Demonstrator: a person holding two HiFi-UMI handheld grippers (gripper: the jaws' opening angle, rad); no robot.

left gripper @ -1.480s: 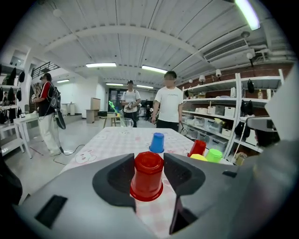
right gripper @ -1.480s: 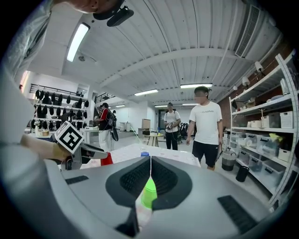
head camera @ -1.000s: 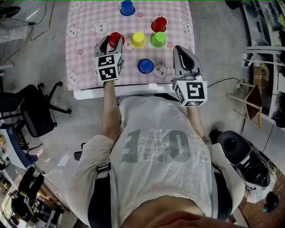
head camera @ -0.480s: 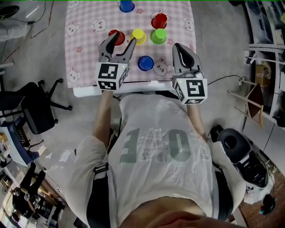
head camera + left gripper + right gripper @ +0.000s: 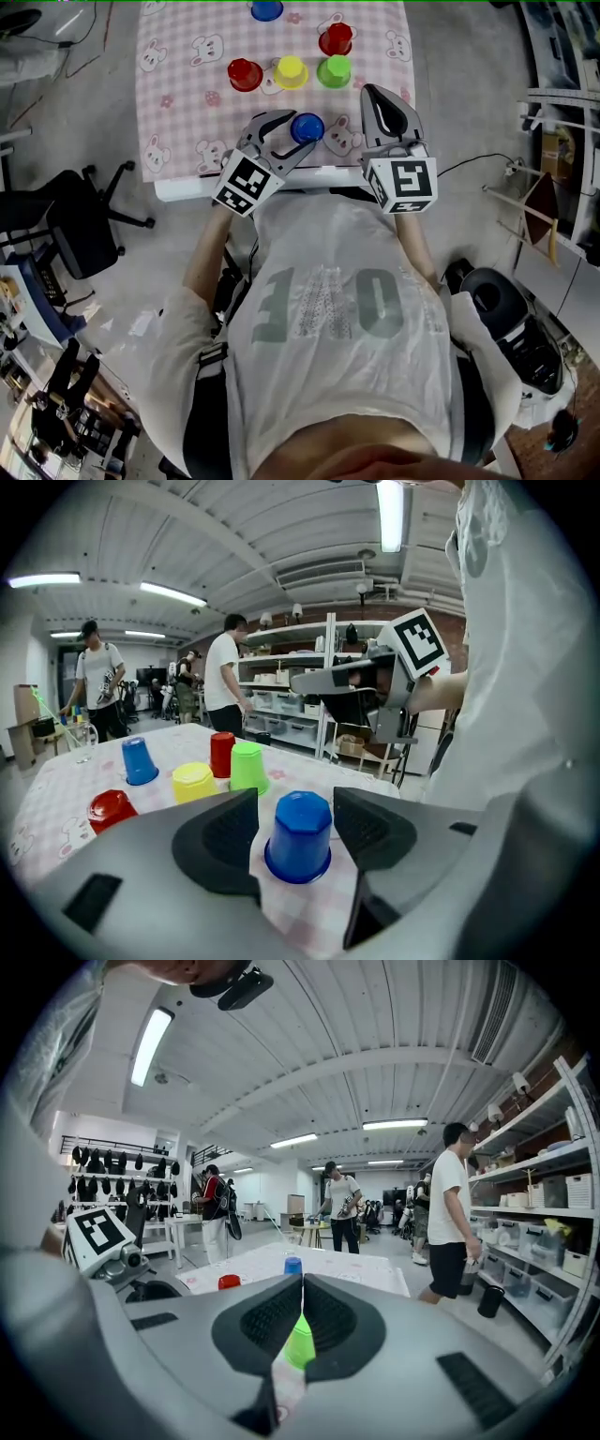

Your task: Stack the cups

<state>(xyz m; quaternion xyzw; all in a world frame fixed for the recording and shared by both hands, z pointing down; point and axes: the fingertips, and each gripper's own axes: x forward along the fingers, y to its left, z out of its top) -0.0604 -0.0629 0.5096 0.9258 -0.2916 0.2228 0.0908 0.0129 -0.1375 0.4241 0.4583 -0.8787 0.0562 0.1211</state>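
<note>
Six upturned cups stand on the pink checked tablecloth (image 5: 178, 103): a blue cup (image 5: 267, 9) at the far edge, a red cup (image 5: 335, 39), then a row of a red cup (image 5: 245, 73), a yellow cup (image 5: 290, 70) and a green cup (image 5: 334, 71). Nearest me is the near blue cup (image 5: 307, 127). My left gripper (image 5: 291, 133) reaches in slantwise from the left. Its jaws have just been opening and now flank this blue cup (image 5: 300, 836) without pressing on it. My right gripper (image 5: 375, 92) hovers shut and empty at the right, behind the green cup (image 5: 300, 1344).
The table's near edge (image 5: 281, 187) runs just under both grippers. An office chair (image 5: 75, 234) stands on the floor to the left. In the left gripper view, several people (image 5: 225, 672) stand beyond the table, with shelving (image 5: 309, 682) behind them.
My left gripper left the red cup at the row's left end, pulled back, swung right and turned toward the near blue cup. The right gripper stayed put.
</note>
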